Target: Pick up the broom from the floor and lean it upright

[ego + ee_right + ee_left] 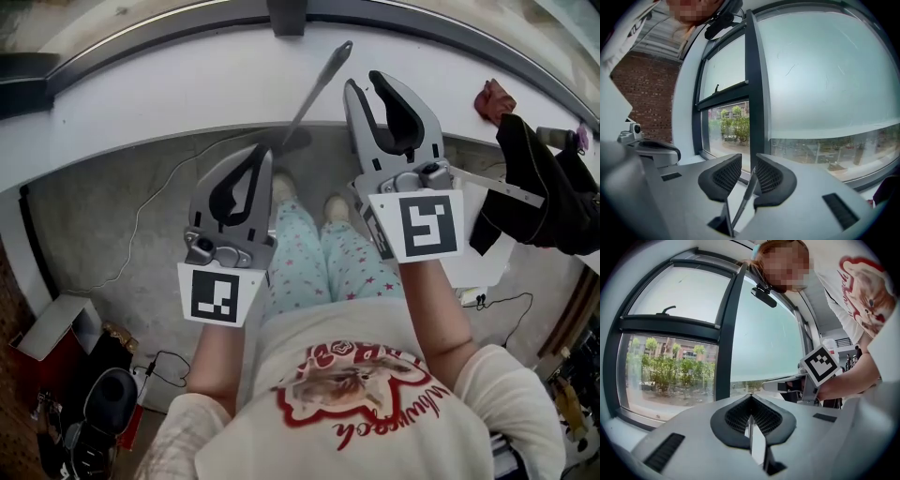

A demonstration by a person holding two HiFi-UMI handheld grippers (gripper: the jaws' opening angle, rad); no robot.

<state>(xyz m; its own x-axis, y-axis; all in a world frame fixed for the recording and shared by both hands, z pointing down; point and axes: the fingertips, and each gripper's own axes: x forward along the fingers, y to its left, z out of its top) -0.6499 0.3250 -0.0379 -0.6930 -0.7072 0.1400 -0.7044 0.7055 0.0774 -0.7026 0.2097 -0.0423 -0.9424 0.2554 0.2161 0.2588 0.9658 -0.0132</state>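
Observation:
In the head view the broom's thin grey handle (319,89) slants up across the white window ledge (187,103). Its foot goes out of sight behind my left gripper's tip, next to a dark patch on the floor (298,139). My left gripper (265,150) is raised with its tips together and nothing pinched at them. My right gripper (367,82) is held higher, just right of the handle, with its jaws apart and empty. Each gripper view shows the handle only through the gap behind the tips: the handle (749,430) under the left gripper (751,398), and the handle (743,201) under the right gripper (748,159).
A tall window with dark frames (754,93) stands close ahead. The person's legs (319,253) are on a concrete floor with a white cable (141,216). A black garment (534,178) and a red cloth (494,98) lie at the right. A red and white box (47,333) sits at the left.

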